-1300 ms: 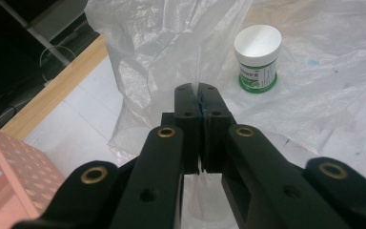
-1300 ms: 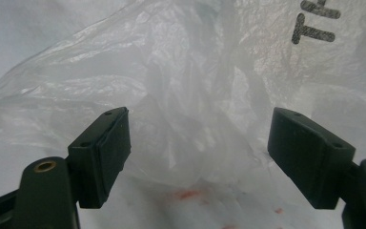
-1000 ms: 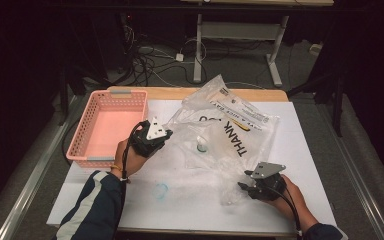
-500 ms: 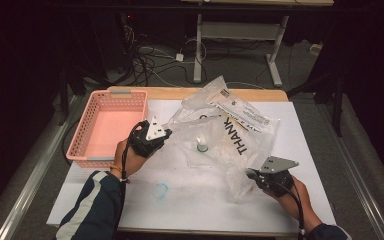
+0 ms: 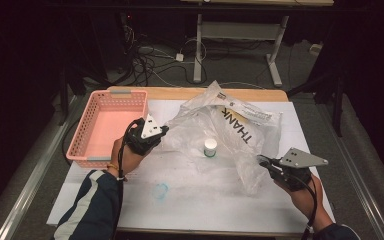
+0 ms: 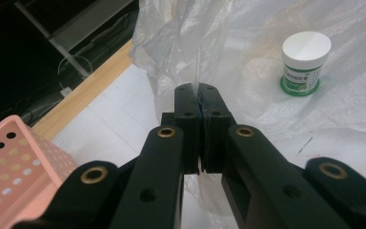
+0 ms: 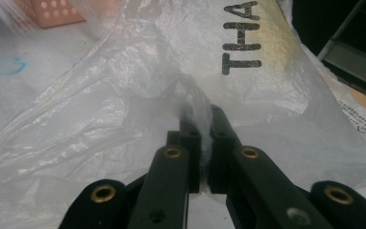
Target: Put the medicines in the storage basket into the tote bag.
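A clear plastic bag (image 5: 230, 131) printed "THANK" lies spread over the middle of the white table. My left gripper (image 5: 164, 131) is shut on the bag's left edge; in the left gripper view its jaws pinch a thin fold of the plastic bag (image 6: 186, 43). My right gripper (image 5: 261, 160) is shut on the bag's near right edge, and in the right gripper view the plastic bag (image 7: 138, 86) bunches between the jaws. A small white-capped jar with a green label (image 5: 210, 147) stands upright inside the bag between the two grippers, the same jar (image 6: 306, 62) showing past the left jaws.
A pink perforated basket (image 5: 105, 127) sits at the table's left, the basket's corner (image 6: 9, 162) showing beside the left gripper. A blue circle mark (image 5: 160, 190) lies on the white sheet near the front. The wooden table edge (image 5: 180, 93) runs along the back.
My right gripper has moved right and slightly toward the front, pulling the bag's edge with it and stretching the plastic. The left gripper has stayed where it was.
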The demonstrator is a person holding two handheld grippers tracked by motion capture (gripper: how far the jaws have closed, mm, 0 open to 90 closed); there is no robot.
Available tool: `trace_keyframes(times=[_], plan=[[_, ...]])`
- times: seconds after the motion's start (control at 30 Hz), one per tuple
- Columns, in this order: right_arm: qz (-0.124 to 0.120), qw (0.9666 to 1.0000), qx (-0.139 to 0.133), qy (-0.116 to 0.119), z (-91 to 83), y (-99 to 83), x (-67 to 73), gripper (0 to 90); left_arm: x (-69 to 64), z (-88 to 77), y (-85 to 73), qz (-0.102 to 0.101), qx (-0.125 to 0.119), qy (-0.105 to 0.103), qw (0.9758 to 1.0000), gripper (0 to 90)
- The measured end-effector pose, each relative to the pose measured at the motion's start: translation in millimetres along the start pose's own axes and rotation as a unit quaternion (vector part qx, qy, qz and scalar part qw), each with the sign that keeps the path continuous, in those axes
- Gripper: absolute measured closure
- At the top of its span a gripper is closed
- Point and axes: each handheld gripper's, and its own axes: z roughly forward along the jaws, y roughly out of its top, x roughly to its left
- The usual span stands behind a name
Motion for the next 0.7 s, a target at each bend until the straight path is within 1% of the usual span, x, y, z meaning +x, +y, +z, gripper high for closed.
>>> trace_keyframes(times=[0.1,0.17,0.3,0.47,0.6,0.7], plan=[[0.000,0.9999,-0.013,-0.004,-6.0,2.9,-0.1,88.9,-0.6,-3.1,0.1,-0.004,-0.008,-0.002,1.0000,85.9],[0.002,0.9998,-0.022,-0.003,-9.3,4.5,0.2,88.9,-0.9,-6.3,-0.1,-0.003,-0.007,0.000,1.0000,85.9],[0.006,0.9991,-0.040,-0.015,-13.8,7.0,0.8,89.0,-0.5,-15.6,-3.7,-0.007,-0.010,0.005,0.9999,85.9],[0.000,0.9988,-0.046,-0.014,-14.0,11.6,2.4,89.0,3.1,-28.1,-10.6,-0.021,-0.020,0.006,0.9996,85.9],[-0.005,0.9984,-0.055,-0.013,-15.2,17.2,3.4,89.1,1.7,-34.7,-10.2,-0.017,-0.028,0.005,0.9995,85.9],[-0.011,0.9977,-0.065,-0.018,-18.9,22.5,3.4,89.2,-0.1,-39.3,-7.3,-0.011,-0.035,0.007,0.9993,86.0]])
